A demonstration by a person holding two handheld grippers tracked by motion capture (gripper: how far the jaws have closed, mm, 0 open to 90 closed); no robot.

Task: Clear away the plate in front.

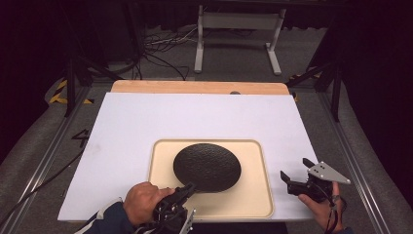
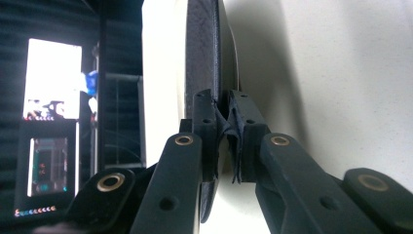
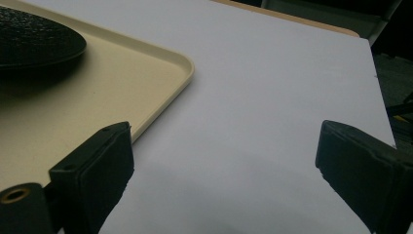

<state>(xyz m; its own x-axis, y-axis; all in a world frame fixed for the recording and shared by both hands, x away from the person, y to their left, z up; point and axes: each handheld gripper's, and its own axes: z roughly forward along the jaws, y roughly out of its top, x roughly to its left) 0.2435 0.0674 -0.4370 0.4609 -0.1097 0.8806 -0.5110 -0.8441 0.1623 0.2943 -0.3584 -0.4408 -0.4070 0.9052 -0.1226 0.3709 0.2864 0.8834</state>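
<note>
The near rim of the round black textured plate [image 1: 207, 166] is pinched between the pressed-together jaws of the left gripper [image 1: 187, 189]; the plate's body extends ahead over the cream rectangular tray [image 1: 253, 195].

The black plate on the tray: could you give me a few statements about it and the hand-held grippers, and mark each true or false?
1. The left hand-held gripper is clamped on the rim of the black plate. True.
2. The plate is over a cream tray. True.
3. The right hand-held gripper is shut on the tray. False: its jaws stand wide open, beside the tray.
4. The plate is white. False: it is black.
5. A cup stands on the tray. False: there is none.
</note>
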